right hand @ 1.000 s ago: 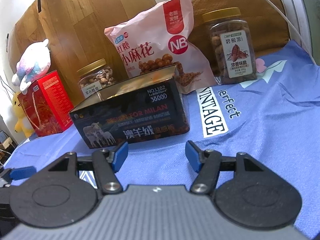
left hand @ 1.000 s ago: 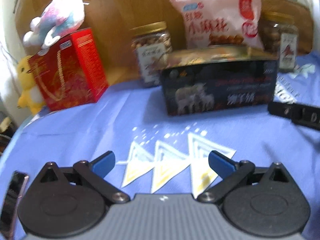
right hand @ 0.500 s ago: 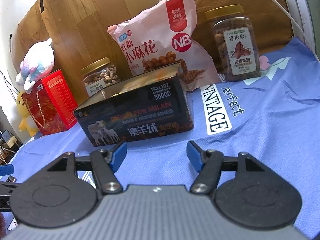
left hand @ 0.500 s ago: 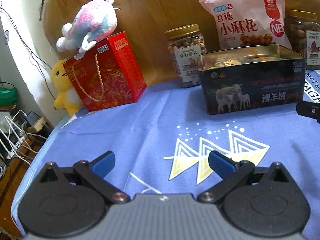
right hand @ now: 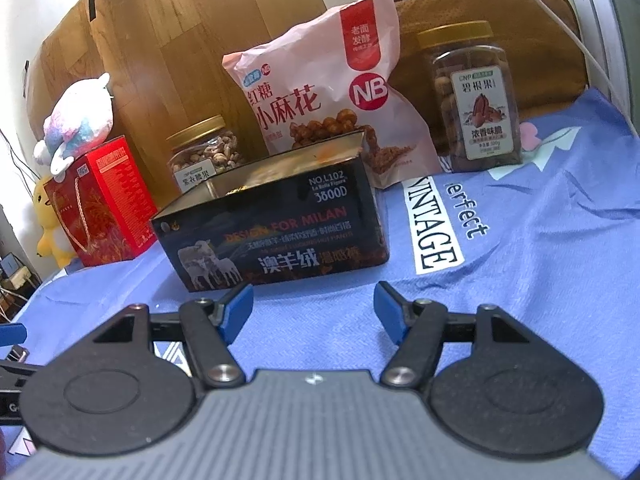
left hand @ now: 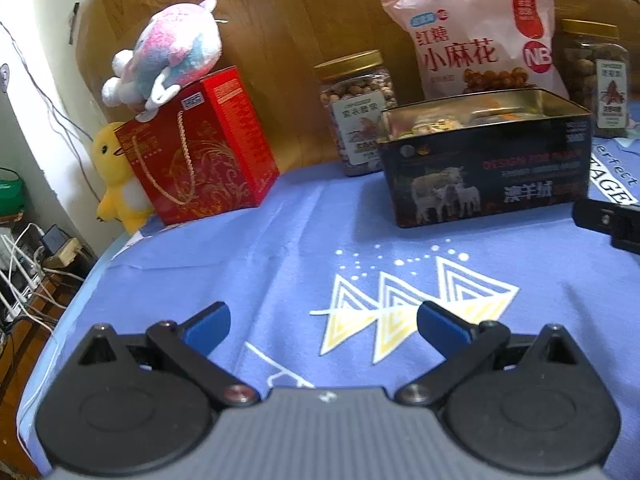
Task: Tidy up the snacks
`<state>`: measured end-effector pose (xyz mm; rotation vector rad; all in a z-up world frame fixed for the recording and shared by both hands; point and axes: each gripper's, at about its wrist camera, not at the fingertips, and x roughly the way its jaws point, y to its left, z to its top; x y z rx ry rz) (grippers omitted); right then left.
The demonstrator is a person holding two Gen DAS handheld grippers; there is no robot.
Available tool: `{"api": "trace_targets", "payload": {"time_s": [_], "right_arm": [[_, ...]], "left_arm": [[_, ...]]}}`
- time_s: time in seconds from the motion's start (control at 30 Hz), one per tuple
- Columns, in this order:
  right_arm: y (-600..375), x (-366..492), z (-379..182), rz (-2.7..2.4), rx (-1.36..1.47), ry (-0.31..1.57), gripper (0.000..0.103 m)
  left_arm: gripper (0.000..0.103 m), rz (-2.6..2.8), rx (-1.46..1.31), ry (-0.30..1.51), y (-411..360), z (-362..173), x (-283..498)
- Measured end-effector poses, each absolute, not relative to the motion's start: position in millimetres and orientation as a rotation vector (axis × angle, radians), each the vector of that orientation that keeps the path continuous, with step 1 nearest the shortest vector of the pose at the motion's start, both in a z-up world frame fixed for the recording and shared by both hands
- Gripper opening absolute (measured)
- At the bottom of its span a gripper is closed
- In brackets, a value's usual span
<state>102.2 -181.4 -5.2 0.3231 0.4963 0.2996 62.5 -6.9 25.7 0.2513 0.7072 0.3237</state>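
Observation:
An open black tin box point(left hand: 486, 172) holding small snack packets stands on the blue cloth; it also shows in the right wrist view point(right hand: 276, 236). Behind it lean a pink snack bag point(left hand: 476, 44) point(right hand: 332, 92), a gold-lidded nut jar at its left point(left hand: 358, 112) point(right hand: 202, 152) and a second jar at its right point(left hand: 598, 80) point(right hand: 474, 96). My left gripper point(left hand: 322, 324) is open and empty, well short of the tin. My right gripper point(right hand: 314, 310) is open and empty, just in front of the tin.
A red gift box point(left hand: 196, 152) with a plush toy point(left hand: 168, 56) on top stands at the left, a yellow duck plush point(left hand: 116, 184) beside it. A wooden board point(left hand: 280, 20) backs the row. The table's left edge drops to cables point(left hand: 24, 264).
The left gripper has drawn back and turned left, bringing the red box and table edge more into view. The right gripper moved slightly closer to the tin. Both stayed open.

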Motion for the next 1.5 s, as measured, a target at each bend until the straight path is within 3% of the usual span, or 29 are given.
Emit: {"api": "trace_targets", "payload": {"time_s": [0.7,1.17,1.5], "right_arm": [[-192.6,60.6,2.2,0.231,0.353,0.483,0.069],[-194.6,11.9,36.1,0.260,0.358,0.414,0.081],[-181.0,-5.3,50.5,0.290,0.351,0.395,0.083]], "left_arm": [[0.103,0.230,0.213,0.679,-13.7,32.9,51.1],[0.103,0.170,0.183,0.662,-8.8,47.9,25.6],[0.103,0.147,0.184,0.644,-2.6,52.8,12.1]]}}
